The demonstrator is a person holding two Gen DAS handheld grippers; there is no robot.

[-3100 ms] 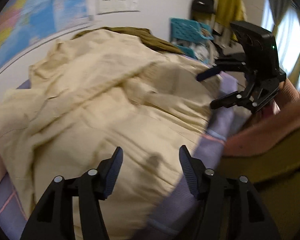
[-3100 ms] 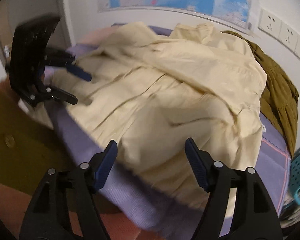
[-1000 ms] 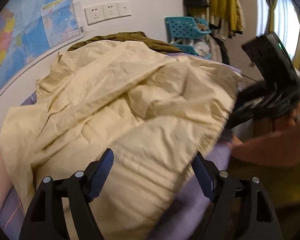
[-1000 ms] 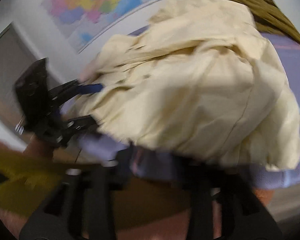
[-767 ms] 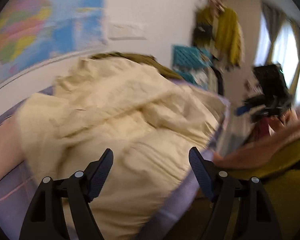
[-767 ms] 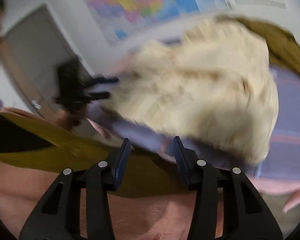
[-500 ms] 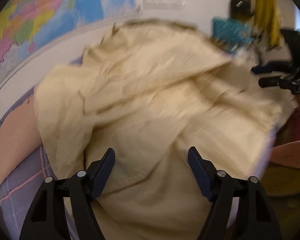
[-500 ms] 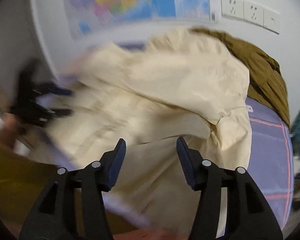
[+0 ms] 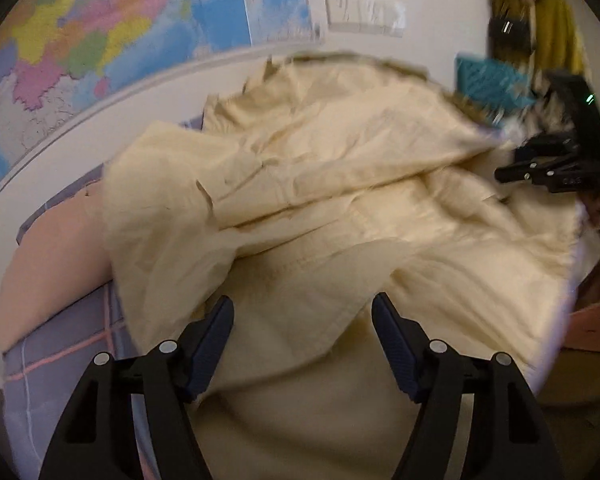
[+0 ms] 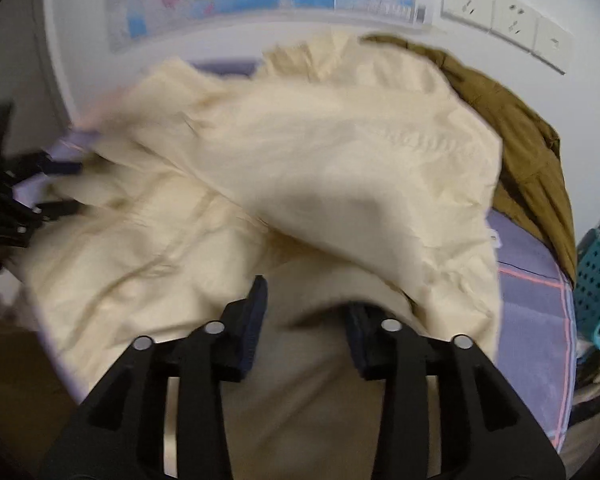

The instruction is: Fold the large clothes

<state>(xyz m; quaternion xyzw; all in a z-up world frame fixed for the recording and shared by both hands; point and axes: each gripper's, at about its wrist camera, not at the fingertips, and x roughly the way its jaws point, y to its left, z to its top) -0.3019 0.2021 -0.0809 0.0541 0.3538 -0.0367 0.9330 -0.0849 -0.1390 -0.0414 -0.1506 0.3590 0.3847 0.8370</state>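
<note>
Since half a second ago, both grippers have come down closer over the cream garment (image 9: 340, 200), which lies crumpled across the bed (image 9: 60, 360), covering most of its purple plaid sheet from the wall edge to the near edge. A loose flap of the cloth lies between the spread fingers (image 9: 210, 340) of the left gripper (image 9: 302, 340), which grip nothing. The right gripper (image 10: 306, 320) has its fingers (image 10: 256, 312) open too, with a fold of cream fabric draped over the tip of one. An olive-brown garment (image 10: 520, 152) sits bunched at the bed's far right corner, touching the cream one. Beyond it stands a teal basket (image 10: 596, 280). A coloured map (image 9: 100, 40) and wall sockets (image 10: 504, 16) hang above the bed.
</note>
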